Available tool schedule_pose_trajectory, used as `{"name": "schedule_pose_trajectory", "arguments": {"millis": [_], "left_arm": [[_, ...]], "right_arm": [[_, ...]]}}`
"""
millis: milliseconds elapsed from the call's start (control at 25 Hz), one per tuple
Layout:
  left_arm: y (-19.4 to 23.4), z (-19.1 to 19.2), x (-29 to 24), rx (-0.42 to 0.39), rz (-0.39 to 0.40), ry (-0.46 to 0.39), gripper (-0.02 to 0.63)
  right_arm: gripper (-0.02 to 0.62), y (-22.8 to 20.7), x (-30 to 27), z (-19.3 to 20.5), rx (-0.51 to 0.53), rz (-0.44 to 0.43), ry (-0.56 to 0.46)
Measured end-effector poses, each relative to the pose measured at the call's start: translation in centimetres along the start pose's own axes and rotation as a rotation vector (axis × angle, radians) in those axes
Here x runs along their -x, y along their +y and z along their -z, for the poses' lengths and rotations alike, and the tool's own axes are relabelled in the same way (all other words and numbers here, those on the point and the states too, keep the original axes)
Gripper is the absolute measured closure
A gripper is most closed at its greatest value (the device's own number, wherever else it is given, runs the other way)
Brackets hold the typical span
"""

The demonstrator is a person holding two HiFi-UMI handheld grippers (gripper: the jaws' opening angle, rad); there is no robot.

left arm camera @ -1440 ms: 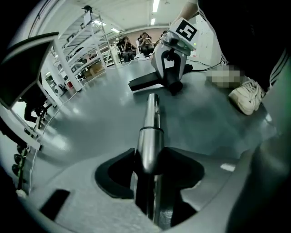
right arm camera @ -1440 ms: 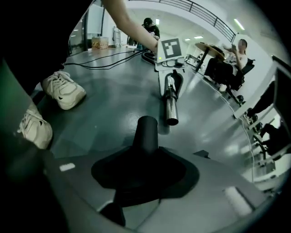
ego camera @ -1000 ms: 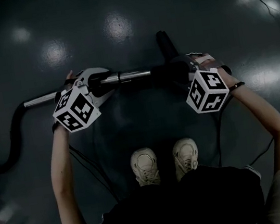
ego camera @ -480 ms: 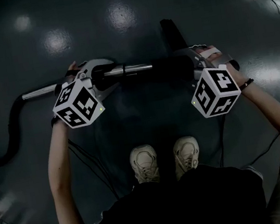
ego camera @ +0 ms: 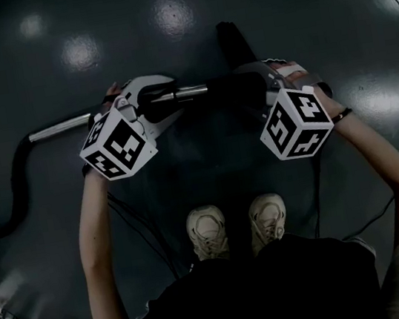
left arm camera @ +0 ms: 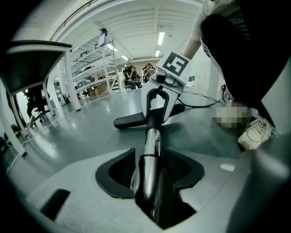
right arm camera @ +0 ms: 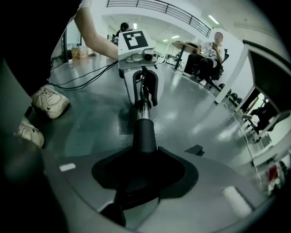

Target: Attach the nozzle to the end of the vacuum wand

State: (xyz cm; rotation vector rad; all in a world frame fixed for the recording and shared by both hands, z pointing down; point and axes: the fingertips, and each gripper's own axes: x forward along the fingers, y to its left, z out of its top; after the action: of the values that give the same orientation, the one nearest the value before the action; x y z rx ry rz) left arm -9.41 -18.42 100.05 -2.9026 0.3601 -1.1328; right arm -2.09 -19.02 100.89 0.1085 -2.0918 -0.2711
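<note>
You are clamping the left gripper point(left arm camera: 152, 182) on the chrome wand point(left arm camera: 153, 136), with its pads pressing on the tube's sides. You are pinching the black nozzle point(right arm camera: 145, 134) in the right gripper point(right arm camera: 137, 177). In the head view the wand is lying from 9 toward 3 o'clock above the floor point(ego camera: 184, 15). The nozzle's neck is meeting its 3 o'clock end, and the nozzle's head is pointing toward 12. Whether the joint is seated cannot be told. The hose point(ego camera: 18, 176) is trailing toward 8 o'clock.

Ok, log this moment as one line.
left hand-held gripper: shut on vacuum wand | right hand-held gripper: shut on nozzle | nozzle collar on wand end | fully seated: cannot tell
</note>
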Motion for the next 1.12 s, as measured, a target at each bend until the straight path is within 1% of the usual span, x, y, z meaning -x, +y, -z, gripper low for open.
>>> {"name": "schedule_pose_trajectory", "arguments": {"millis": [40, 80, 120, 160, 200, 240, 280, 320, 360, 400, 440, 480, 520, 600, 680, 800, 880, 960, 1000, 1040, 1120], "left_arm": [[0.5, -0.6, 0.5, 0.043, -0.025, -0.052, 0.402], [1.4, -1.7, 1.4, 0.112, -0.067, -0.138, 0.419], [2.7, -3.0, 2.8, 0.200, -0.121, -0.254, 0.462], [4.0, -4.3, 4.4, 0.292, -0.187, -0.382, 0.463], [5.5, -5.5, 6.1, 0.374, -0.269, -0.505, 0.482], [6.9, -6.4, 7.7, 0.439, -0.370, -0.609, 0.514], [8.2, -7.0, 9.2, 0.487, -0.490, -0.689, 0.552], [9.3, -7.3, 10.5, 0.522, -0.616, -0.749, 0.603], [10.0, -7.6, 11.7, 0.550, -0.731, -0.798, 0.604], [10.3, -8.0, 12.6, 0.574, -0.819, -0.840, 0.604], [10.4, -8.3, 13.2, 0.595, -0.875, -0.877, 0.604], [10.3, -8.7, 13.5, 0.608, -0.906, -0.905, 0.604], [10.1, -9.1, 13.5, 0.612, -0.920, -0.921, 0.604], [10.1, -9.6, 13.2, 0.596, -0.921, -0.923, 0.604], [10.5, -9.7, 13.1, 0.586, -0.927, -0.923, 0.604], [12.2, -9.7, 13.6, 0.598, -0.937, -0.928, 0.604], [13.8, -10.8, 15.0, 0.599, -0.940, -0.924, 0.604], [15.7, -13.6, 18.2, 0.610, -0.960, -0.932, 0.604], [16.5, -15.8, 20.6, 0.610, -0.973, -0.935, 0.604], [17.2, -18.7, 23.3, 0.600, -0.986, -0.934, 0.604], [17.9, -25.9, 29.7, 0.578, -1.007, -0.930, 0.604]], "right_arm": [[0.413, -0.1, 0.2, -0.1, -0.040, 0.001, -0.019], [0.393, -0.4, 0.6, -0.2, -0.092, 0.005, -0.043], [0.378, -0.8, 1.3, -0.5, -0.158, 0.018, -0.080], [0.369, -1.6, 2.3, -1.0, -0.247, 0.050, -0.138], [0.409, -2.9, 3.6, -1.6, -0.359, 0.106, -0.219], [0.506, -4.7, 5.1, -2.3, -0.485, 0.179, -0.313], [0.561, -6.7, 6.7, -2.8, -0.612, 0.259, -0.411], [0.581, -8.6, 8.1, -3.0, -0.734, 0.338, -0.506], [0.589, -10.4, 9.3, -2.9, -0.848, 0.415, -0.595], [0.589, -11.7, 10.4, -2.6, -0.944, 0.485, -0.669], [0.589, -12.5, 11.2, -2.4, -1.011, 0.542, -0.721], [0.589, -12.9, 11.8, -2.3, -1.042, 0.589, -0.748], [0.589, -13.1, 12.3, -2.3, -1.041, 0.626, -0.757], [0.589, -13.4, 13.1, -2.3, -1.008, 0.674, -0.762], [0.589, -14.0, 13.5, -2.3, -1.000, 0.683, -0.783], [0.589, -15.7, 14.0, -2.5, -1.005, 0.678, -0.799], [0.589, -17.6, 15.5, -3.2, -1.011, 0.677, -0.797], [0.589, -20.0, 19.0, -5.3, -1.007, 0.673, -0.789], [0.589, -21.3, 21.7, -6.8, -0.998, 0.675, -0.784], [0.589, -22.6, 24.9, -8.7, -0.988, 0.678, -0.781], [0.589, -25.0, 32.9, -13.3, -0.976, 0.677, -0.780]]}}
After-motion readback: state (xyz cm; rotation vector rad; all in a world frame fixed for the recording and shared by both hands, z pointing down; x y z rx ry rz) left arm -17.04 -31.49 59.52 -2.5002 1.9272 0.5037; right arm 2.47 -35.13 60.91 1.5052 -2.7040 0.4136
